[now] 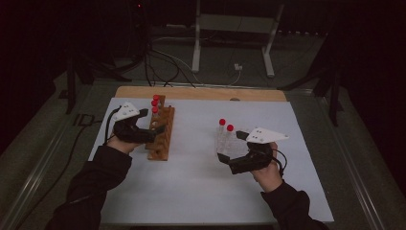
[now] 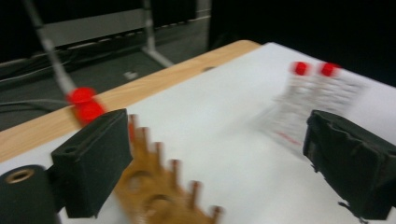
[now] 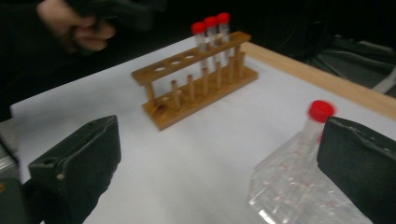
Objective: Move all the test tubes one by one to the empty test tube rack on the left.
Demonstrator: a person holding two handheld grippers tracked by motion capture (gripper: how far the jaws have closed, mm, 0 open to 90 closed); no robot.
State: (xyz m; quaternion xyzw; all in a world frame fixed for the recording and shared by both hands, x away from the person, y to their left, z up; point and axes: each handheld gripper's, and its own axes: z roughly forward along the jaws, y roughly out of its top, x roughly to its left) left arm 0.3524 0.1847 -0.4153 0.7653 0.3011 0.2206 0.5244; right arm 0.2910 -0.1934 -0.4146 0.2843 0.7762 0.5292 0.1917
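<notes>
A wooden tube rack (image 1: 161, 136) stands left of centre on the white table top (image 1: 191, 182). Three red-capped tubes (image 1: 155, 103) fill its far holes; the near holes are empty. My left gripper (image 1: 152, 122) is open beside the rack's left side, and its own view shows the rack (image 2: 159, 193) low between the spread jaws of the left gripper (image 2: 219, 172). Two clear red-capped flasks (image 1: 226, 139) sit right of centre. My right gripper (image 1: 232, 146) is open just in front of them. One flask (image 3: 294, 186) lies against the right jaw of the right gripper (image 3: 219, 172), ungripped.
A wooden strip (image 1: 201, 93) edges the table's far side, with a white stand (image 1: 232, 36) and cables on the floor beyond. The other hand (image 3: 77, 25) shows behind the rack (image 3: 196, 79) in the right gripper view.
</notes>
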